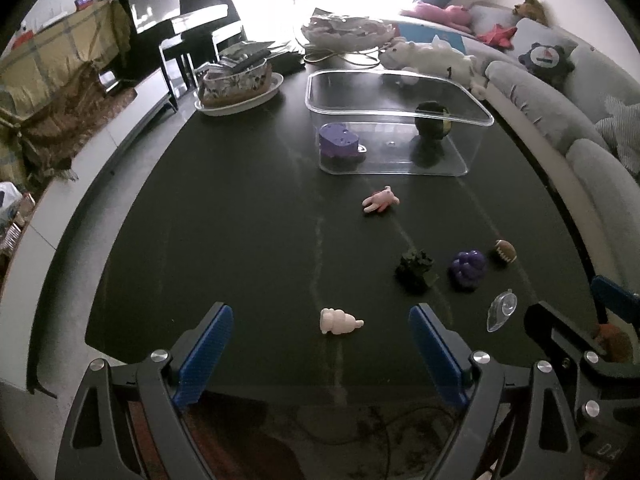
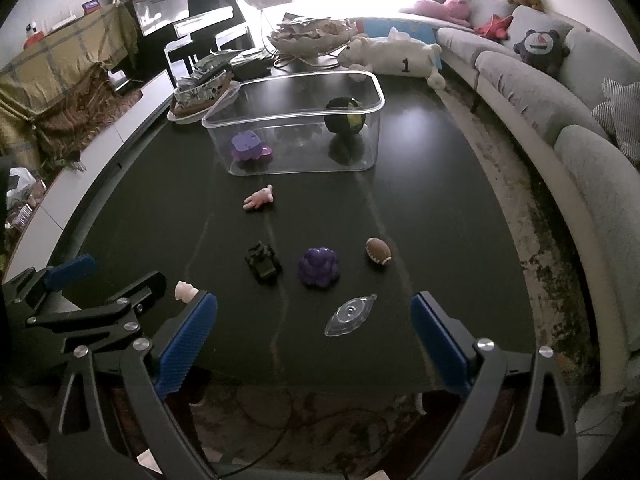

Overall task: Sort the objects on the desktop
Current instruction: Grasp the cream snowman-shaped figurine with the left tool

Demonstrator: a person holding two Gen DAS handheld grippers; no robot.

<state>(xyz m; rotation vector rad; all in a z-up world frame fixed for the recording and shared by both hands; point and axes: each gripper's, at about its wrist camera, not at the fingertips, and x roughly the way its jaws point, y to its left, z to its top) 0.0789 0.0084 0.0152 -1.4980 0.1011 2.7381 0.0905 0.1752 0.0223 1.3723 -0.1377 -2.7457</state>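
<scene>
Both tools are released: the left tool (image 1: pixel 320 344) frames a pale pink figurine (image 1: pixel 339 321) at lower centre; the right tool (image 2: pixel 314 328) frames a clear suction cup (image 2: pixel 350 315) on the dark counter (image 2: pixel 440 200).

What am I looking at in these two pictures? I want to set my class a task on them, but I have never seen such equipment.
These are views from small cameras mounted on two hand-held grippers that a person carries, one per hand. Each camera looks along its own two blue-padded fingers. The left gripper and the right gripper are both open and hold nothing. On the dark table stands a clear plastic box containing a purple toy and a dark round ball. Loose on the table lie a pale pink figurine, a pink toy animal, a dark green toy vehicle, a purple grape-shaped toy, a small brown football and a clear suction cup.
</scene>
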